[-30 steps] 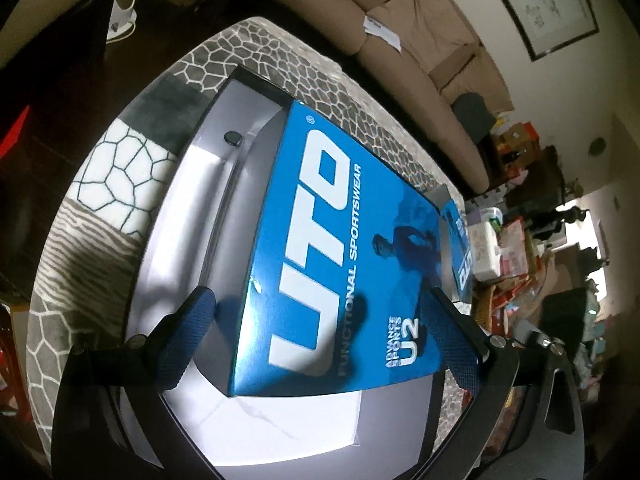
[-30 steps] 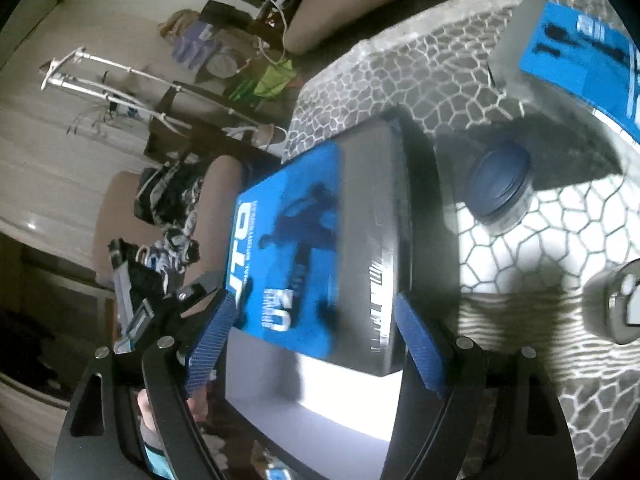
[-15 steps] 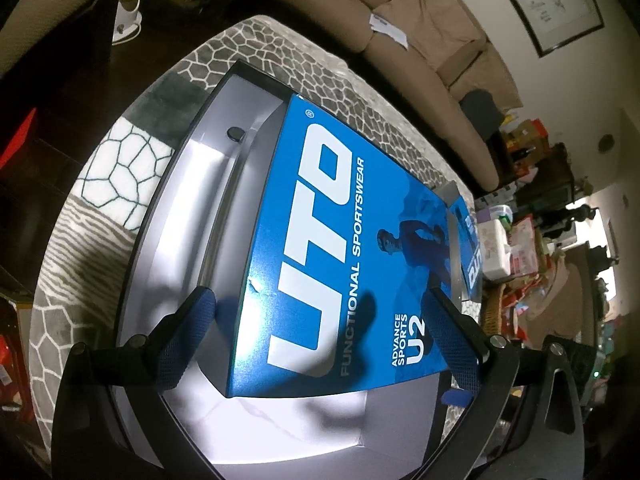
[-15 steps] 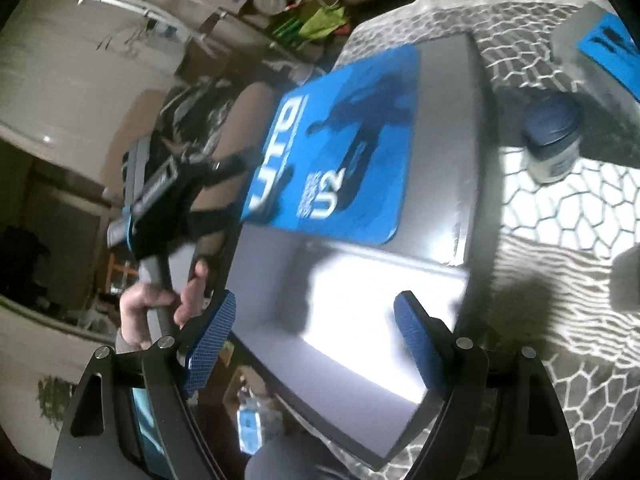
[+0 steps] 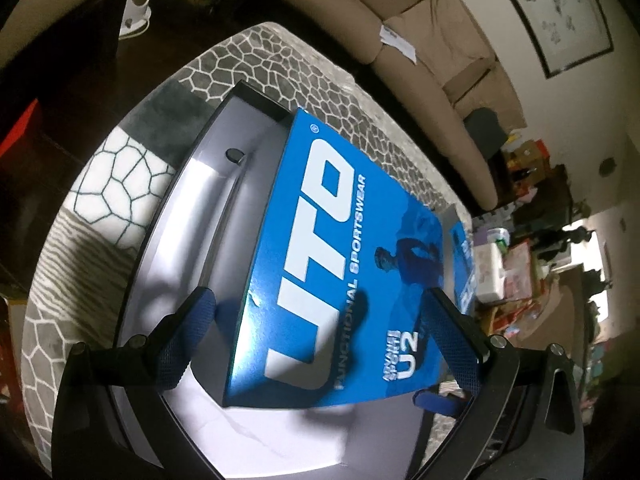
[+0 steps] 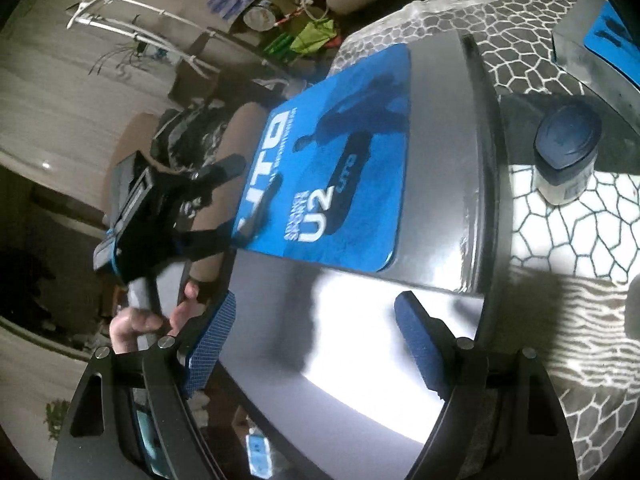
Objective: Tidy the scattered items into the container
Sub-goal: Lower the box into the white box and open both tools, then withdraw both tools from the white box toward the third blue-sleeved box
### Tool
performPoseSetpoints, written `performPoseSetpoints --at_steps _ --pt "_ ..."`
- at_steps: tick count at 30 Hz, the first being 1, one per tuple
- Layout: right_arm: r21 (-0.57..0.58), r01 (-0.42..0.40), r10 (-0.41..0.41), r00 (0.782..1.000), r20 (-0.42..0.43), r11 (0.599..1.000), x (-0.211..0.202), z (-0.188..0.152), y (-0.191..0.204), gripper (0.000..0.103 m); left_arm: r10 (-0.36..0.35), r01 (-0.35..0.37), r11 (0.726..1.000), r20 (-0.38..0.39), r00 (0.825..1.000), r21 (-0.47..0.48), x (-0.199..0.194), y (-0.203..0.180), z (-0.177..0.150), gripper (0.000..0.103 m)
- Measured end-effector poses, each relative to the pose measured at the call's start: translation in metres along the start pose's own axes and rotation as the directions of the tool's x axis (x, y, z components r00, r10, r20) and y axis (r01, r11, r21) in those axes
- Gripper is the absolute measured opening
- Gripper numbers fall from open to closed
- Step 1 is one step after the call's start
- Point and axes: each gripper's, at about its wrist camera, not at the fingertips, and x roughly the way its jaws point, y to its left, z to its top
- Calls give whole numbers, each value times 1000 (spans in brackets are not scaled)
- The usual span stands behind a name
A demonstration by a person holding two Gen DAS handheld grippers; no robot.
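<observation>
Over grey container [image 6: 360, 320], right gripper [image 6: 308, 340] wide, empty

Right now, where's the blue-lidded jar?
In the right wrist view, the blue-lidded jar stands upper right on the patterned cloth, just outside the grey container.

Blue box [image 5: 332, 276]: glossy printed card, small nick in the coating at one edge. Grey container [image 5: 192, 216]: smooth satin-finish card or plastic, cannot tell which; reflects light. Table covering [image 5: 120, 176]: matt cloth with a printed cracked-stone pattern. Jar [image 6: 568, 160]: smooth dark plastic lid, pale body. Gripper pads [image 5: 188, 340]: blue, knurled rubbery texture. Sofa [image 5: 420, 52]: matt beige fabric.
</observation>
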Motion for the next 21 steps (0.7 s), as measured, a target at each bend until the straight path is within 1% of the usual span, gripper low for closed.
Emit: performPoseSetpoints --at_steps 2,4,5,8,11,13,15,16,17,20,21 --pt "-15 -3 3 1000 14 1000 -14 -4 4 85 -22 22 1000 15 1000 -4 -10 1 -4 103" --pt "-34 17 -16 999 34 999 -28 -6 6 87 -21 20 1000 44 999 22 -22 -2 -11 103" --pt "-54 48 -45 998 51 997 -37 -7 8 89 -20 18 999 54 998 40 -27 -4 -16 103" --pt "-103 132 -123 988 89 986 -53 -13 12 91 15 -21 995 61 998 99 -38 -15 -39 103" --pt "-137 224 -208 971 117 965 -60 -21 14 92 99 -112 980 87 991 162 -40 -28 -67 103" --pt "-150 262 -243 961 133 953 -62 -27 14 92 151 -167 968 98 984 188 -38 -35 -82 103" --pt "-156 294 -273 951 144 943 -61 -32 14 95 195 -214 953 104 975 214 -35 -40 -99 103" --pt "-159 311 -288 946 152 937 -62 -34 14 103 211 -230 947 107 972 222 -34 -41 -104 103" --pt "-164 328 -302 939 163 930 -62 -37 14 103 225 -246 941 111 968 231 -34 -44 -110 103" --pt "-193 396 -362 913 190 898 -65 -42 17 103 272 -302 912 142 952 277 -35 -58 -130 103" --pt "-202 408 -371 908 197 891 -67 -45 18 103 291 -326 898 158 944 296 -36 -64 -137 103"
